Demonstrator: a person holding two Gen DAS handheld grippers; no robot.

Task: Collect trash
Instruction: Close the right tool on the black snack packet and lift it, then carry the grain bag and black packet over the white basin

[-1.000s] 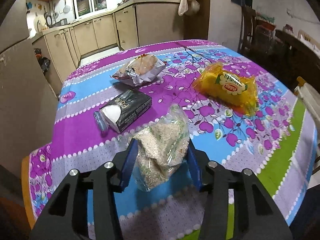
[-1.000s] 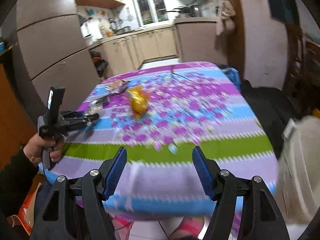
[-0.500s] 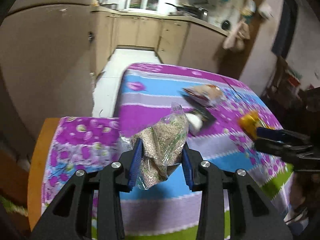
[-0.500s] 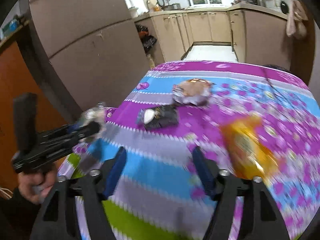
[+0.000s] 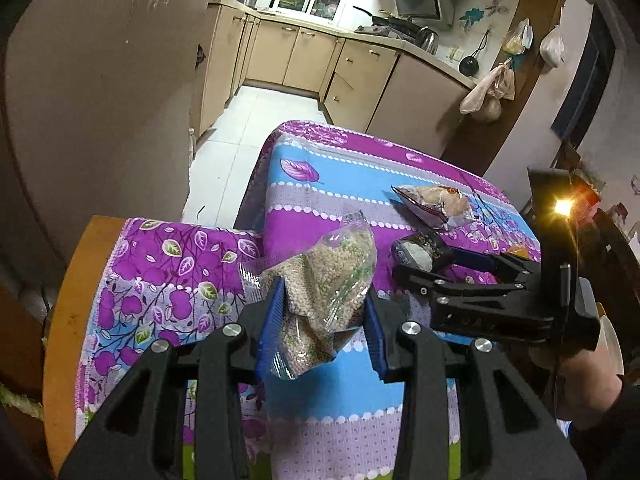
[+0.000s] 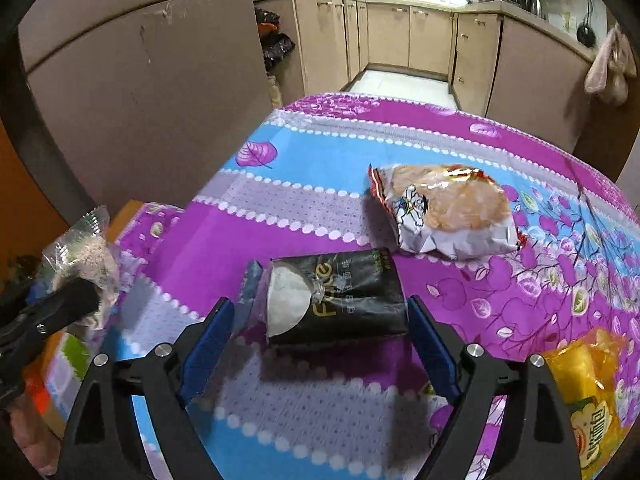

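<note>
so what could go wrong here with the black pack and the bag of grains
1. The right hand-held gripper is opening around the black pack, but the pads barely clear its ends; coming down, one may land on top of the pack.
2. The left hand-held gripper pinches the clear bag of grains by loose plastic, so it may slip out.
3. The two grippers are close together and could bump.
</note>
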